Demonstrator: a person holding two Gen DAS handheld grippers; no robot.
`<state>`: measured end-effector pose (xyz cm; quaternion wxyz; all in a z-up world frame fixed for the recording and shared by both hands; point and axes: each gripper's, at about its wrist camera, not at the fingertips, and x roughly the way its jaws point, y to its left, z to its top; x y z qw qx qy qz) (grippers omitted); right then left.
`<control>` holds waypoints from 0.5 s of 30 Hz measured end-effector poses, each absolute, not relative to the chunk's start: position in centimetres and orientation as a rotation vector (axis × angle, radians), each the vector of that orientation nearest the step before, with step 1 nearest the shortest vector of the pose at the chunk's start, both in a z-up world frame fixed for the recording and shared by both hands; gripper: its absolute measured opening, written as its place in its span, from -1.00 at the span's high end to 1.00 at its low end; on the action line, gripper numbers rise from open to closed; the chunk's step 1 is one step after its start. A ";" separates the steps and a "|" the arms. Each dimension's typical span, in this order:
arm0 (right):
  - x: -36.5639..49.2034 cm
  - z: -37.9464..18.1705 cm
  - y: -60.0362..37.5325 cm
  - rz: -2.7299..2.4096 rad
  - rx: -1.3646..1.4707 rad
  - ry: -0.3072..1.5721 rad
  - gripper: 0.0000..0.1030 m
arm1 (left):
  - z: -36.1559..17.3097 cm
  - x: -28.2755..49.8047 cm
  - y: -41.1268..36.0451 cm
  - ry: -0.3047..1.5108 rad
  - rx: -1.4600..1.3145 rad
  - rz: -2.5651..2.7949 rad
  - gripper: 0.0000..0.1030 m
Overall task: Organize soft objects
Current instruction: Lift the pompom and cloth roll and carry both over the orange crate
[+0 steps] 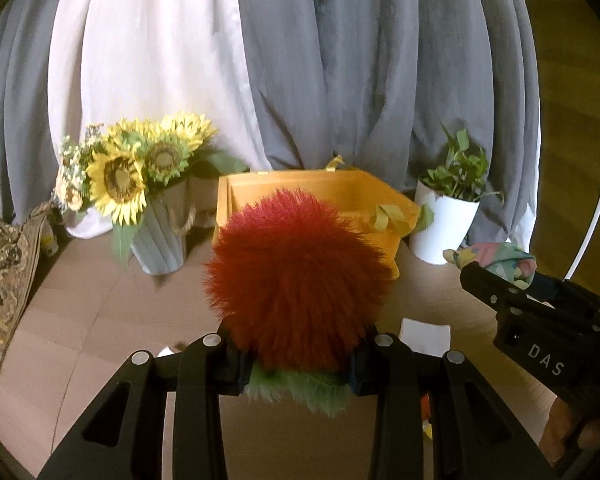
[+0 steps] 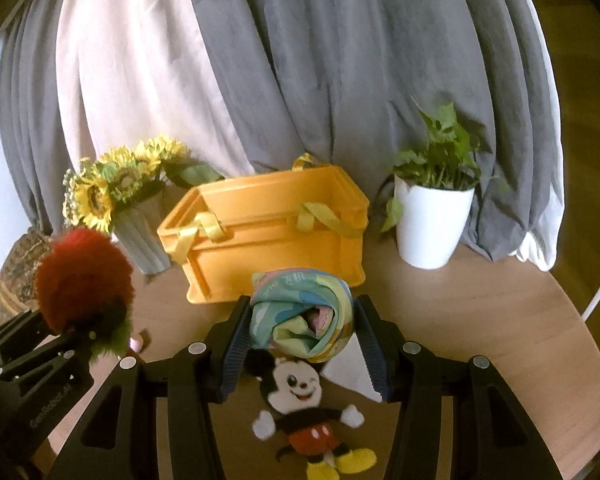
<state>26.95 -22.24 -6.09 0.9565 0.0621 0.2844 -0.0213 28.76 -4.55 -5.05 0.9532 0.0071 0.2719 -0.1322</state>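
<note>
My left gripper point(image 1: 298, 364) is shut on a fluffy red and green plush point(image 1: 296, 276), held above the table in front of the orange crate point(image 1: 364, 196). My right gripper point(image 2: 302, 334) is shut on a rolled pastel cloth point(image 2: 302, 312), also lifted off the table, just short of the orange crate point(image 2: 276, 240). A mouse plush point(image 2: 300, 396) lies flat on the table below the right gripper. In the right wrist view the red plush point(image 2: 82, 276) and left gripper point(image 2: 96, 338) show at the left. The left wrist view shows the cloth point(image 1: 500, 262) and right gripper point(image 1: 500, 280) at the right.
A grey vase of sunflowers point(image 1: 140, 184) stands left of the crate. On the crate's right is a white pot with a green plant point(image 2: 432, 216). Grey and white curtains hang behind. A white paper point(image 1: 426, 336) lies on the wooden table point(image 2: 480, 320). A patterned cushion point(image 1: 0, 276) sits far left.
</note>
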 end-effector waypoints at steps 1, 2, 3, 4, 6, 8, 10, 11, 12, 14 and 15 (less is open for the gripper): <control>27.2 -5.8 -22.0 -0.047 0.126 0.566 -0.01 | -4.8 29.1 -4.4 0.549 0.014 -0.275 0.32; 27.3 -5.6 -21.9 -0.049 0.126 0.560 -0.01 | -4.6 29.3 -4.3 0.546 0.013 -0.280 0.32; 27.5 -5.4 -21.7 -0.050 0.127 0.554 -0.01 | -4.4 29.5 -4.2 0.542 0.012 -0.284 0.32; 27.7 -5.2 -21.6 -0.053 0.129 0.547 -0.01 | -4.2 29.7 -4.1 0.538 0.013 -0.287 0.32; 28.1 -4.8 -21.3 -0.060 0.133 0.535 -0.01 | -3.8 30.2 -3.8 0.525 0.022 -0.296 0.32; 28.6 -4.5 -21.1 -0.068 0.137 0.522 -0.01 | -3.5 30.7 -3.6 0.515 0.026 -0.300 0.32; 29.1 -4.1 -20.9 -0.074 0.142 0.511 -0.01 | -3.2 31.2 -3.4 0.506 0.030 -0.301 0.32; 29.3 -4.0 -20.9 -0.078 0.144 0.505 -0.01 | -3.0 31.5 -3.3 0.501 0.032 -0.304 0.32; 29.5 -3.8 -20.8 -0.079 0.144 0.498 -0.01 | -2.8 31.8 -3.2 0.496 0.032 -0.305 0.32; 30.0 -3.5 -20.6 -0.080 0.145 0.487 -0.01 | -2.4 32.5 -3.1 0.486 0.032 -0.309 0.32; 30.3 -3.4 -20.5 -0.081 0.146 0.483 -0.01 | -2.3 32.7 -3.1 0.484 0.032 -0.309 0.32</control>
